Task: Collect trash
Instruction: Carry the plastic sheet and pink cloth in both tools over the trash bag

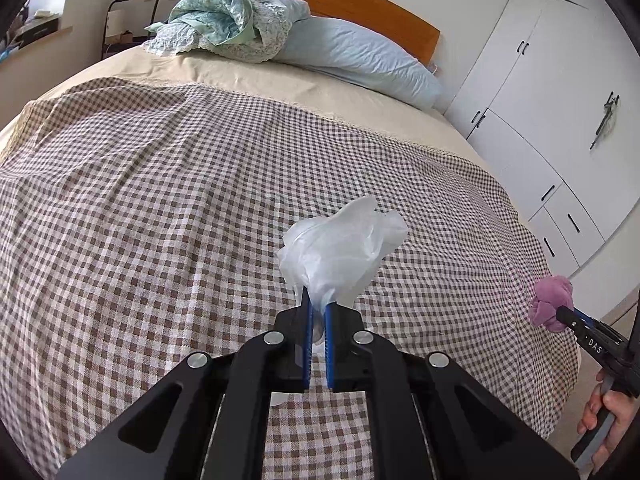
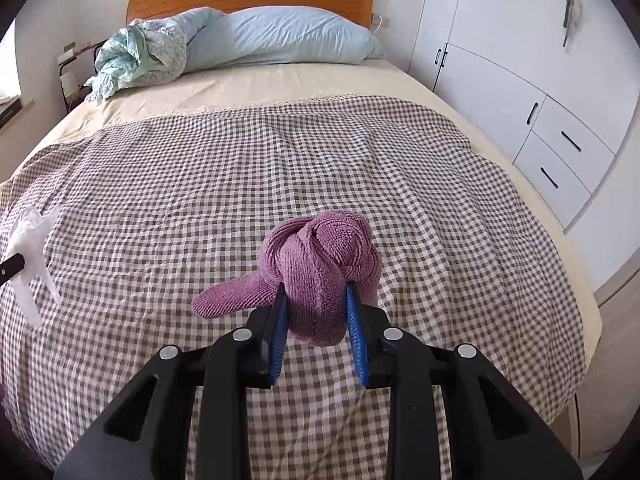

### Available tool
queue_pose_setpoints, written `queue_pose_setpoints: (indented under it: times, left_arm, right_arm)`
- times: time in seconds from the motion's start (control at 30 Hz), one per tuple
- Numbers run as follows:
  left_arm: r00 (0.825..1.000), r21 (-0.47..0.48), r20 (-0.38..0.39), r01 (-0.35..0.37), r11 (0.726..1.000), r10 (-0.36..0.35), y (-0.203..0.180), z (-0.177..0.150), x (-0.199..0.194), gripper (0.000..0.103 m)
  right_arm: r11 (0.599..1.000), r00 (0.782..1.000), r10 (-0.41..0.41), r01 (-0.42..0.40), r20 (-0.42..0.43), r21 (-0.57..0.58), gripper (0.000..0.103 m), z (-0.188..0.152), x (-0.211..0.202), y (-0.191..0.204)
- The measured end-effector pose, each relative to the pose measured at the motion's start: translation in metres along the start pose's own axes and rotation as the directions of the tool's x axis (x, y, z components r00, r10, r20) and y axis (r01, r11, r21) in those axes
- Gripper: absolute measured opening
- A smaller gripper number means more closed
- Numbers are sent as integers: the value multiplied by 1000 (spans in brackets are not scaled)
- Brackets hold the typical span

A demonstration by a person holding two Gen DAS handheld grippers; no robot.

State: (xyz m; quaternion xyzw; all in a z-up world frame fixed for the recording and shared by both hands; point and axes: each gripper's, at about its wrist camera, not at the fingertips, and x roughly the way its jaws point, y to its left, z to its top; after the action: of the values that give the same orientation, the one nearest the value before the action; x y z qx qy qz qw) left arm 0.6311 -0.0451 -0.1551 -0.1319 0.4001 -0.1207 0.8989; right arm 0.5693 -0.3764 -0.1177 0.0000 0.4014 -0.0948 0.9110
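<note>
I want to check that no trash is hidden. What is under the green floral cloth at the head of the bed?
The green floral cloth lies bunched on the left end of the light blue pillow and on the cream sheet. Anything beneath its folds is covered.

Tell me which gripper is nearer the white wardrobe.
Right. The right gripper, shut on the purple cloth, is by the bed edge facing the wardrobe; the left gripper is further in.

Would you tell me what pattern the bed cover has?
The bed cover is brown-and-white gingham, clearest in the right wrist view.
</note>
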Motion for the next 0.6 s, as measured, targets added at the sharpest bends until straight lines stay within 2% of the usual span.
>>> queue_pose_setpoints:
  times: [0.13, 0.2, 0.27, 0.37, 0.47, 0.53, 0.6]
  left_arm:
    - [998, 52, -8, 68, 996, -67, -27, -12, -20, 2]
    - [993, 94, -19, 114, 989, -112, -52, -22, -31, 2]
    - [982, 133, -64, 184, 974, -177, -85, -40, -38, 2]
    - [961, 225, -137, 268, 937, -242, -141, -75, -50, 2]
    - [929, 314, -212, 359, 879, -304, -197, -115, -69, 2]
    - [908, 360, -264, 406, 840, -325, -230, -143, -80, 2]
    - [889, 375, -313, 439, 817, -335, -256, -167, -86, 2]
  right_arm:
    - [999, 1000, -8, 7, 7, 38, 27, -36, -34, -40]
    - [999, 1000, -23, 22, 9, 41, 28, -60, -54, -60]
    - [998, 999, -49, 49, 9, 35, 28, -85, -72, -83]
    - [994, 998, -70, 70, 2, 79, 28, -123, -101, -124]
    - [989, 997, -75, 76, -10, 126, 28, -160, -125, -155]
    - [986, 997, -77, 79, -20, 146, 28, -185, -140, -173]
    - [981, 997, -77, 81, -30, 176, 28, -210, -154, -189]
